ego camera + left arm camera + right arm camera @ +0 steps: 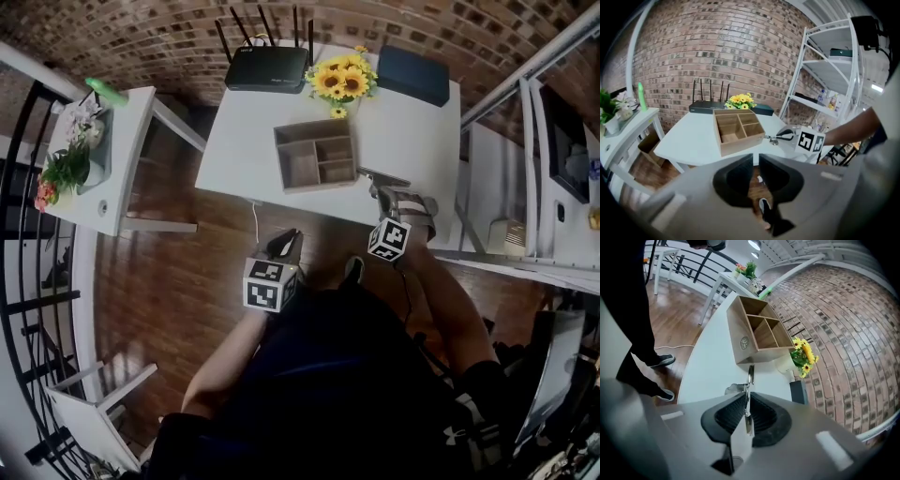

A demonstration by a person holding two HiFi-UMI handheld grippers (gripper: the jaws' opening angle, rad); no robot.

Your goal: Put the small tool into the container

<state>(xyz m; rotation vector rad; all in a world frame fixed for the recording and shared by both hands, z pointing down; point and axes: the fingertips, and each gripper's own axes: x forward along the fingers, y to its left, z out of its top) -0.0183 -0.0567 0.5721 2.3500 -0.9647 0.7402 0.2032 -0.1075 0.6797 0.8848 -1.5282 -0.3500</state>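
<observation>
Indoors, by brick wall (717, 56), right tongs (747, 401) pinch small tool (749, 376) over white table (244, 141); left tongs (755, 161) narrow.

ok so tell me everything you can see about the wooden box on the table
The wooden box is light plain wood, low and open-topped, split by thin dividers into several compartments that all look empty. It sits flat on the white table, in front of the sunflowers. One outer wall bears a small round mark. The small tool, clamped in the right gripper, points at that wall; whether they touch cannot be told.
</observation>
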